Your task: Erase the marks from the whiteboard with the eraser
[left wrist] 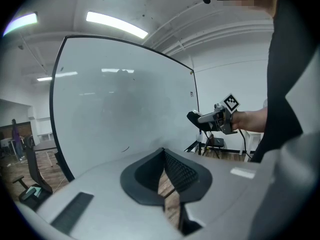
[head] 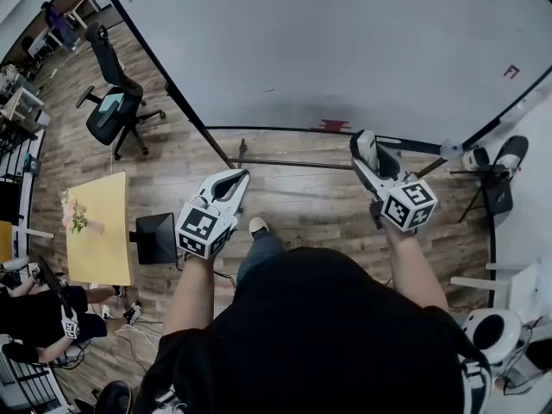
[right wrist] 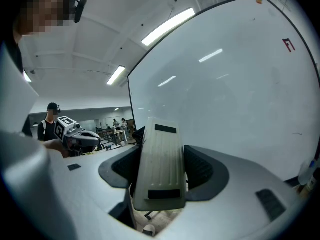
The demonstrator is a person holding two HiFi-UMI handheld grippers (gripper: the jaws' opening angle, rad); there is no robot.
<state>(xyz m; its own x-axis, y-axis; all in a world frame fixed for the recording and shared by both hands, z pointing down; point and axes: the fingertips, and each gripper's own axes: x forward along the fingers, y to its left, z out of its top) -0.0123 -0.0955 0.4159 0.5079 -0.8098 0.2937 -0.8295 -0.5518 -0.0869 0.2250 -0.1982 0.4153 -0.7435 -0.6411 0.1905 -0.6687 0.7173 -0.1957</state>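
Observation:
The whiteboard [head: 345,50] fills the top of the head view. It carries a red mark [head: 511,72] at its right, a red smudge [head: 332,126] by its lower edge and a short dark stroke [head: 269,90]. My right gripper [head: 362,142] is shut on the pale eraser [right wrist: 161,166], held a little off the board near the red smudge. In the right gripper view the red mark [right wrist: 288,45] lies up and to the right. My left gripper [head: 240,176] hangs over the floor, shut with nothing in it [left wrist: 163,156], and the dark stroke [left wrist: 124,148] shows ahead of it.
A black office chair [head: 112,102] stands left of the board. A yellow table [head: 99,227] with flowers and a black box [head: 157,237] are at the left. The board's stand bar [head: 293,164] crosses the wooden floor. A chair [head: 500,175] and a white bin [head: 492,335] stand at the right.

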